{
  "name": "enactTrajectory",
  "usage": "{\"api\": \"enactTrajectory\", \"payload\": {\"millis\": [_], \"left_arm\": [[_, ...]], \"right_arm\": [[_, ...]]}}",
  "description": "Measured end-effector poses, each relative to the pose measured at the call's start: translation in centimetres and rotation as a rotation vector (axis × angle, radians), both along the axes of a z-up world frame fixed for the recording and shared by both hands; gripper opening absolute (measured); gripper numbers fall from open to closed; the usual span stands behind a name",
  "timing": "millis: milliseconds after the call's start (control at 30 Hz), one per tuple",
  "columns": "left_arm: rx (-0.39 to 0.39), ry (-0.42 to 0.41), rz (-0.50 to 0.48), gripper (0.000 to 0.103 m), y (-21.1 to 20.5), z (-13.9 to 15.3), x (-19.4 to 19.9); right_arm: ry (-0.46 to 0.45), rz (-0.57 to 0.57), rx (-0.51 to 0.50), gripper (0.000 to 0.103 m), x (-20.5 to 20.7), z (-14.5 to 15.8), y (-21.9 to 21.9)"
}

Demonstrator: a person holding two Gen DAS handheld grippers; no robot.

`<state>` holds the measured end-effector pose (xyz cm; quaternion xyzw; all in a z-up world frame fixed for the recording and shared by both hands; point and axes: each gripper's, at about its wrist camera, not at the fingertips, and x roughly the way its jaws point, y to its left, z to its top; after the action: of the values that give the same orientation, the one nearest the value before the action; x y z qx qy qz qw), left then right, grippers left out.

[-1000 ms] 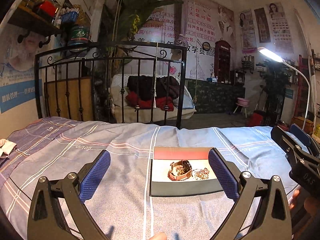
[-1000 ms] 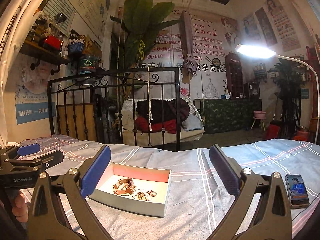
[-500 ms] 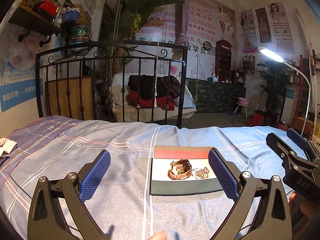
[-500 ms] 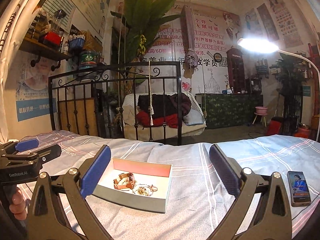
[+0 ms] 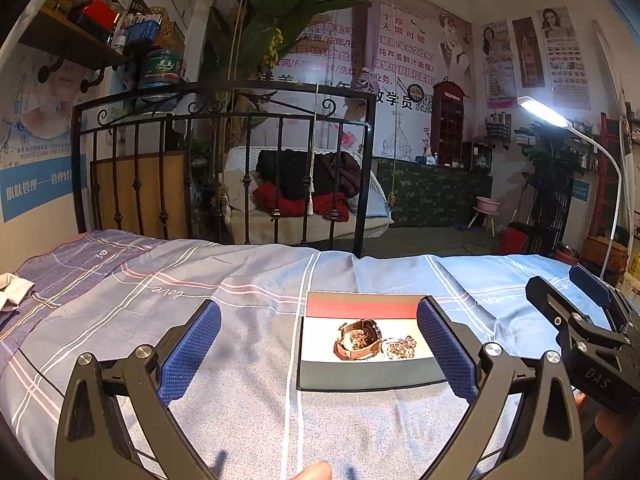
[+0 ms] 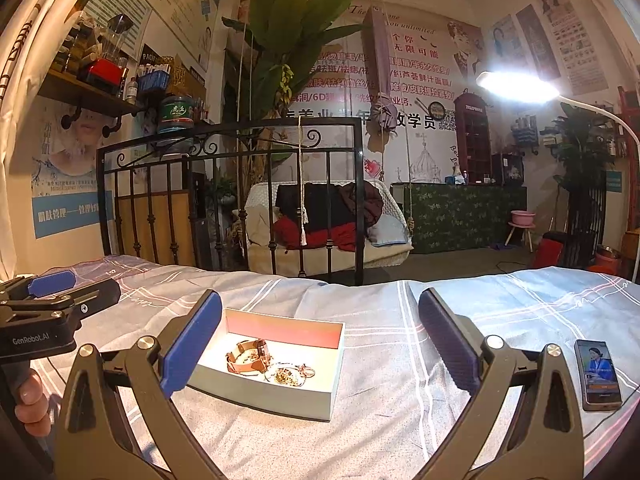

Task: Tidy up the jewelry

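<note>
Both the left gripper (image 5: pixel 318 350) and right gripper (image 6: pixel 320 346) hover released, holding nothing. The box (image 6: pixel 280 394) sits mid-bed, holding a watch (image 6: pixel 248 356) and seemingly tangled chains (image 6: pixel 290 374); approach slowly, pinching one piece.

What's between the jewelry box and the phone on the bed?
Only bare checked bedsheet between the jewelry box and the phone, seen in the right wrist view.

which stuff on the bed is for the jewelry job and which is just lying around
For the job:
- open box
- brown-strap watch inside the box
- tangle of gold jewelry beside the watch, in the box
- left claw and right claw, both open and empty

Just lying about:
- phone, screen lit, on the bedsheet
- white cloth at the bed's edge
</note>
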<state>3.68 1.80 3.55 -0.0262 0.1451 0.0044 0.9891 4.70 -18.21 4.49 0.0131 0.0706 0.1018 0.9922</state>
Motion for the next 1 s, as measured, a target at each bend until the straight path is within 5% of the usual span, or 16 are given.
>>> {"api": "enactTrajectory", "payload": {"millis": [1000], "left_arm": [[0.009, 0.007, 0.003, 0.096, -0.19, 0.08, -0.71]], "right_arm": [[0.020, 0.021, -0.018, 0.097, -0.13, -0.35, 0.02]]}}
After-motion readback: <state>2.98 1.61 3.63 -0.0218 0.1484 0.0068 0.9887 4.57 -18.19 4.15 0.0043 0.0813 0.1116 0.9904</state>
